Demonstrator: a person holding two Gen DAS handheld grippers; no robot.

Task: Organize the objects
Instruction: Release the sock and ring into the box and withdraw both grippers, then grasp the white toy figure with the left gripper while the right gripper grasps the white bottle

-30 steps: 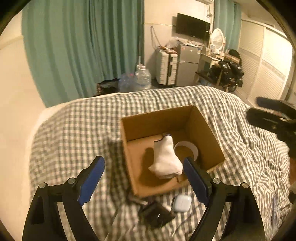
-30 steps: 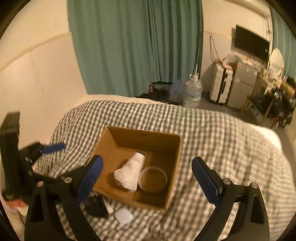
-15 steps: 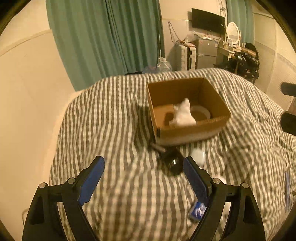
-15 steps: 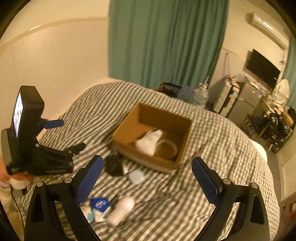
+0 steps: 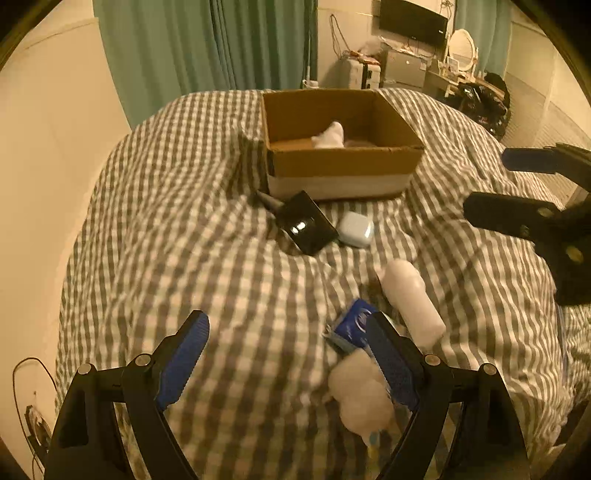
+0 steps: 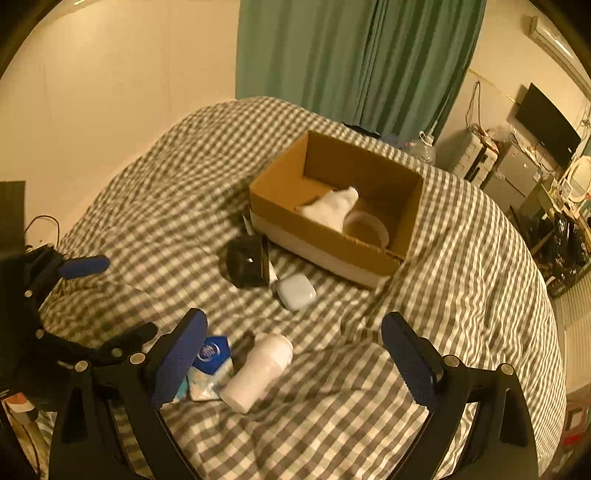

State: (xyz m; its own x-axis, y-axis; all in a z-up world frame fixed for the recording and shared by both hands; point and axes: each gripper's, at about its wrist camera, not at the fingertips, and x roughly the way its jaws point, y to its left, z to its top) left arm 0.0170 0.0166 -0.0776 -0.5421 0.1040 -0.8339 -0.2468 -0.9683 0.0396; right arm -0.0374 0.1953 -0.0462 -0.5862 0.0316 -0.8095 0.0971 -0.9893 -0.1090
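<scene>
An open cardboard box (image 5: 343,168) (image 6: 325,243) sits on the checked bedspread and holds a white sock (image 6: 330,208) and a clear tape ring (image 6: 365,225). In front of it lie a black glossy object (image 5: 308,223) (image 6: 245,266) and a pale blue earbud case (image 5: 356,229) (image 6: 296,291). Nearer lie a white bottle (image 5: 412,299) (image 6: 258,371), a blue-labelled packet (image 5: 351,325) (image 6: 210,360) and a soft white wad (image 5: 364,398). My left gripper (image 5: 288,354) is open above the bedspread, its right finger beside the packet. My right gripper (image 6: 291,349) is open above the bottle.
The bed (image 5: 166,221) fills both views, with a cream wall on the left and green curtains (image 6: 351,62) behind. Past the far edge stand a suitcase, a water jug, a TV (image 5: 413,16) and a cluttered desk. A black cable (image 5: 33,373) lies beside the bed.
Both grippers have pulled back from over the box toward the near side of the bed and lowered. The bottle, packet and white wad have come into view. Both grippers stay open.
</scene>
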